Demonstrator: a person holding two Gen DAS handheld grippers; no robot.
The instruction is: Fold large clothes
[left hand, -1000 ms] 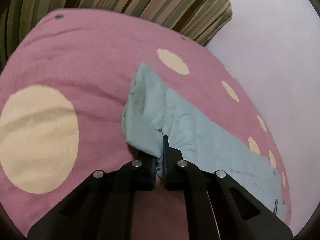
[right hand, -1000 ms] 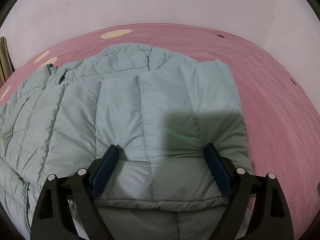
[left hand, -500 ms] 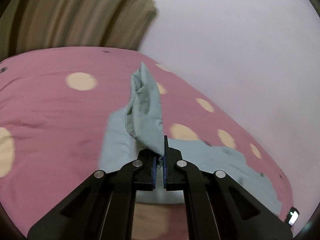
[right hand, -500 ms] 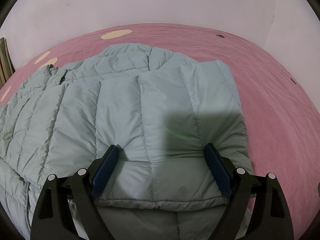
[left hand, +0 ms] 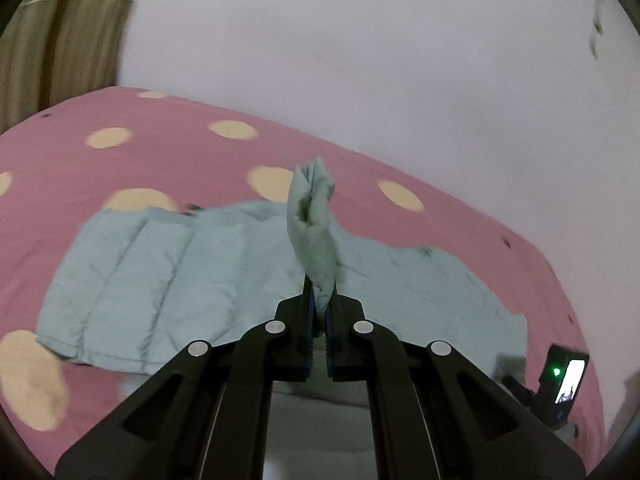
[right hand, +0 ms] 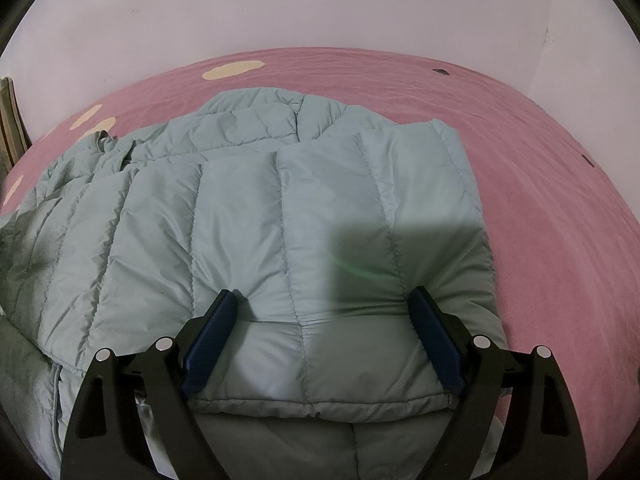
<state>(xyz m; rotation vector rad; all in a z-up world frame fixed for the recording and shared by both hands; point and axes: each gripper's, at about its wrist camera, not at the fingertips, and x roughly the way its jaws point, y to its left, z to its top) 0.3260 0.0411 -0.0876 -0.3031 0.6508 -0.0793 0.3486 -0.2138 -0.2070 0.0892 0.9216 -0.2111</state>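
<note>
A: Pale blue-green quilted nylon, a puffer jacket [right hand: 280, 216], lies spread on the pink bed cover [right hand: 560, 184] with cream dots. Why the two different holds?

B: The right hand-held gripper [right hand: 324, 336] stands with jaws wide, its pads pressed down on the padded hem panel near the jacket's edge. I judge it serves as an anchor, so the body stays put while the other side is folded.

A: And the left?

B: The left hand-held gripper [left hand: 319, 312] is clamped narrow on a bunched fold of the sleeve [left hand: 314, 224], which stands up above the jacket.

A: What differs from a second ago?

B: Then the sleeve lay low on the cover, off to the side, by the striped curtain [left hand: 60, 44]. Now it is carried over the jacket's body, with the wall behind it. The right view is unchanged.
</note>
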